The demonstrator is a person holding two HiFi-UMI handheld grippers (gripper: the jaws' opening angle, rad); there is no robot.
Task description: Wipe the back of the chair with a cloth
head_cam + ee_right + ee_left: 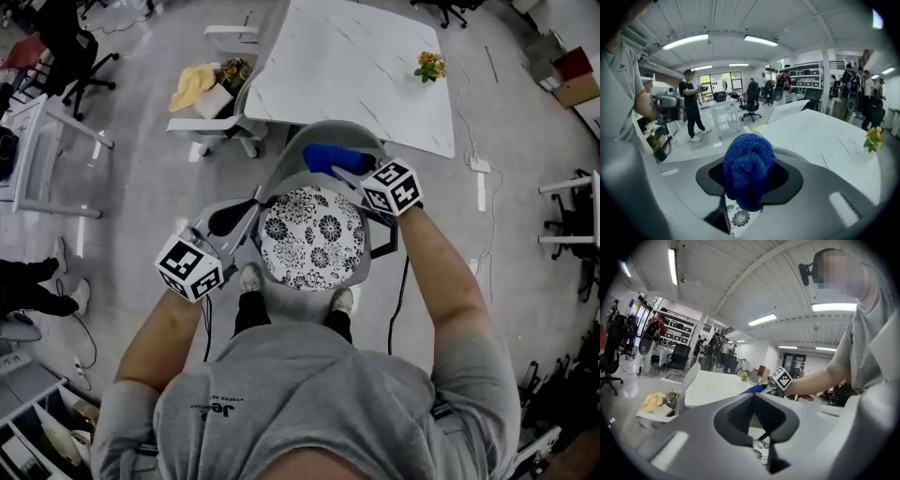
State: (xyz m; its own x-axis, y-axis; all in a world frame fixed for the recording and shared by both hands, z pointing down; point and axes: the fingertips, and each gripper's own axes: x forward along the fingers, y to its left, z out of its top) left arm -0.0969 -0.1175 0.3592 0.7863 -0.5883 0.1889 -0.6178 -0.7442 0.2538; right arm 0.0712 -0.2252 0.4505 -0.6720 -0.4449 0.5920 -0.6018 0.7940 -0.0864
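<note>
Blue cloth [747, 171], one, gripped by right gripper [347, 170]; left gripper [246, 210] closed, empty; one chair [311, 239].

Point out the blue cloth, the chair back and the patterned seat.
blue cloth [749, 171]: right gripper view, middle of the bunch.
chair back [300, 141]: head view, top rim.
patterned seat [311, 239]: head view, centre.

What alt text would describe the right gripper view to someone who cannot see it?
A bunched blue cloth fills the centre, clamped between the grey jaws of the right gripper, above a floral chair seat. Behind lie a white marble-look table with small yellow flowers and, farther off, people standing in a workshop.
</note>
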